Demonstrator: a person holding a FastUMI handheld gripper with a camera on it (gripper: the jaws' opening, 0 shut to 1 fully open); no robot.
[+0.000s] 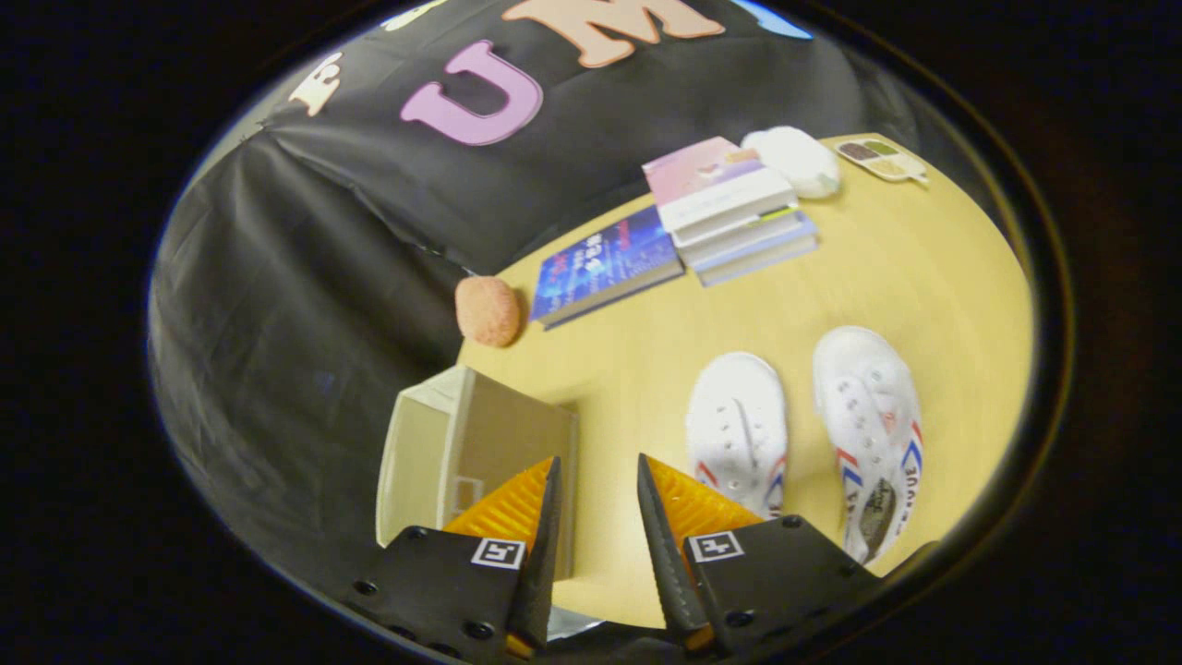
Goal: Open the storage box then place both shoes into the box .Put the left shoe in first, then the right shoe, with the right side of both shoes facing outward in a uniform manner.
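A: Well, where do the shoes sit?

B: Both are on the tabletop point(905, 268), side by side and just apart. One shoe point(736, 427) lies just ahead of the fingers on one side; the other shoe point(873, 420) is beside it, farther out. Each is white with red and blue stripes near the heel end.

A: Which way do they point?

B: Their long axes run roughly parallel, along the line of the fingers. The toes point away from the hand-held gripper point(598, 480), toward the books; the heels are nearest it. The farther shoe leans a little, so its opening and insole show.

A: And the box?

B: The storage box point(476, 453) stands on the tabletop on the opposite side, partly behind one finger point(545, 517). Whether it is open or closed I cannot tell.

A: How is the hand-held gripper held?

B: It looks down at the tabletop from above at a tilt. Its fingers are apart with bare tabletop between them, holding nothing and touching neither shoe.

A: Anything else?

B: A blue book point(605, 263) and a stack of books point(734, 208) lie beyond the shoes, an orange sponge-like ball point(487, 310) sits at the tabletop edge, and a white rounded thing point(796, 159) and a small palette point(882, 159) lie farther off.
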